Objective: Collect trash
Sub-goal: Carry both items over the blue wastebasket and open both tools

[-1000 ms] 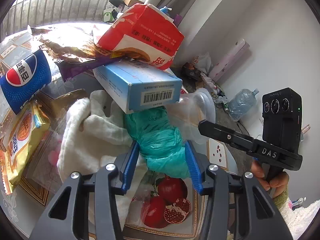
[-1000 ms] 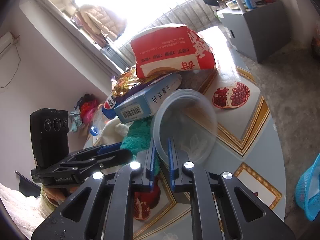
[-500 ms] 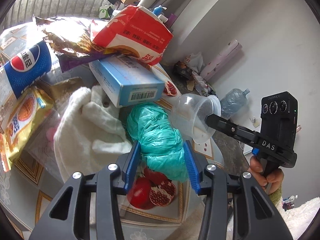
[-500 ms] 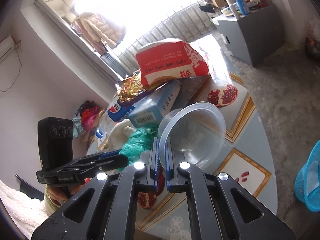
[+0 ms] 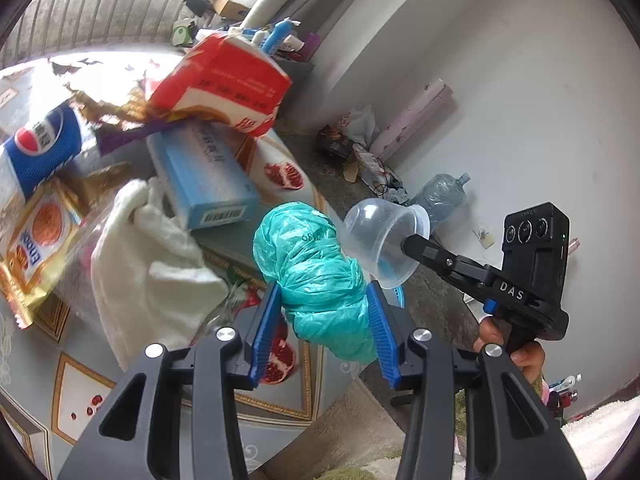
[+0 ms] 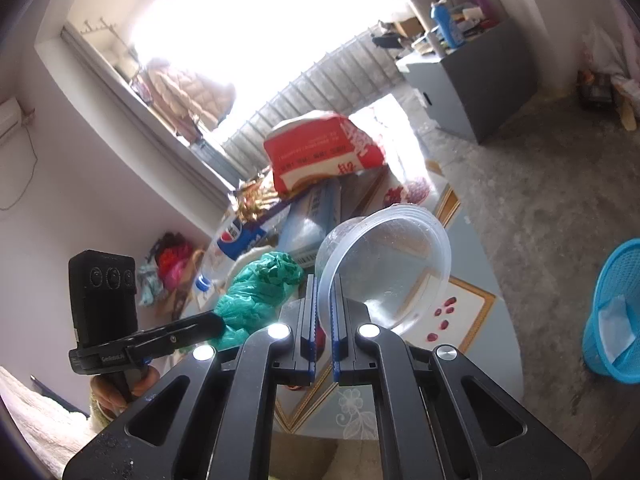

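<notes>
- Clamping a crumpled teal plastic bag [image 5: 320, 276], left gripper [image 5: 324, 332] holds it clear of the table [image 5: 276, 444]
- right gripper [image 6: 324, 320] pinches the rim of a clear plastic cup [image 6: 384, 264], also lifted
- blue wastebasket [image 6: 616, 312] on the floor at right
- red carton [image 5: 224, 84], blue box [image 5: 204, 180], Pepsi can [image 5: 40, 148] piled on the table

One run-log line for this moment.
left gripper: jaws shut on green bag | right gripper: jaws shut on clear cup rim | both lifted off table | blue basket on floor

Crumpled teal plastic bag [image 5: 316, 276] and clear plastic cup [image 6: 384, 268] — both aloft, tilted.
</notes>
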### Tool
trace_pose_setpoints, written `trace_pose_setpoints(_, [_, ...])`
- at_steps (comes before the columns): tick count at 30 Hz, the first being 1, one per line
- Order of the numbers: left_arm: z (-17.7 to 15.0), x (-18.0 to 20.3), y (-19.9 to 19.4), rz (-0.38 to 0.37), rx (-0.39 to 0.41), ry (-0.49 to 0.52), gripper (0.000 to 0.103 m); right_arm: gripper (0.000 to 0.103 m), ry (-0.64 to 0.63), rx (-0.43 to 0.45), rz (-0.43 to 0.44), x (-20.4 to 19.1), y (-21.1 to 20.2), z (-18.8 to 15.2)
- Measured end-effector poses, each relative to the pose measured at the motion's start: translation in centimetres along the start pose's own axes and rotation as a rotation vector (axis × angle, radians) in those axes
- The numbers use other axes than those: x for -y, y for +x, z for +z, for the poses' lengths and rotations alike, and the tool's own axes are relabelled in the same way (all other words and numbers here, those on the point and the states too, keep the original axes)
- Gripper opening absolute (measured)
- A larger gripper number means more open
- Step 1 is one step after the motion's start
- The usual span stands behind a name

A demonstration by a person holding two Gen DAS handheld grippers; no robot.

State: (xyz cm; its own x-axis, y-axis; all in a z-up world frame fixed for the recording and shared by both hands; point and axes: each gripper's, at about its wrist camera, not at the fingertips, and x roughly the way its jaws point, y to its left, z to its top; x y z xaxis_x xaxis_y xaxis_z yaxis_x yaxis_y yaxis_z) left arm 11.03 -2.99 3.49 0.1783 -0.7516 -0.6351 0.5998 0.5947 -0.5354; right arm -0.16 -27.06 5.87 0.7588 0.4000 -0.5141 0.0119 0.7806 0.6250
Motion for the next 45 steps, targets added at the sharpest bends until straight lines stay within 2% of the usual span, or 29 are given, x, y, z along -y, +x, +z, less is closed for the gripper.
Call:
trace_pose_setpoints(5, [1.1, 2.3, 0.0, -0.018, 0.016, 0.051, 0.042, 0.004, 0.019, 0.073, -0.001, 0.6, -2.3, 0.2])
trace_pose_setpoints(11, [2.4, 5.1, 1.9, -0.038, 0.02, 0.093, 0.042, 0.004, 0.052, 0.144, -0.018, 2.6, -4.8, 0.2])
trace_pose_setpoints(17, [4.0, 7.7, 5.5, -0.071, -0.035, 0.116, 0.042, 0.004, 0.132, 0.2, -0.061, 6.1, -6.9, -0.5])
trace_pose_setpoints(26, [5.7, 12.3, 13.6, -0.105, -0.153, 0.163, 0.042, 0.004, 0.296, 0.273, -0.17, 12.8, -9.6, -1.4])
trace_pose_setpoints(31, [6.7, 14.9, 19.9, -0.093, -0.236, 0.19, 0.043, 0.004, 0.418, 0.264, -0.256, 17.4, -10.3, -2.2])
trace_pose_setpoints(37, [7.0, 17.5, 28.0, -0.064, -0.348, 0.222, 0.043, 0.004, 0.592, 0.188, -0.338, 24.3, -9.0, -3.0])
trace_pose_setpoints(43, [6.2, 19.8, 35.5, -0.029, -0.44, 0.265, 0.044, 0.008, 0.696, 0.144, -0.39, 29.1, -8.4, -3.4])
trace_pose_setpoints(44, [6.2, 20.1, 36.5, -0.038, -0.456, 0.268, 0.045, 0.014, 0.707, 0.132, -0.395, 30.1, -8.2, -3.3])
trace_pose_setpoints(45, [5.9, 20.3, 37.9, -0.041, -0.482, 0.27, 0.047, 0.027, 0.723, 0.113, -0.399, 31.0, -7.9, -3.4])
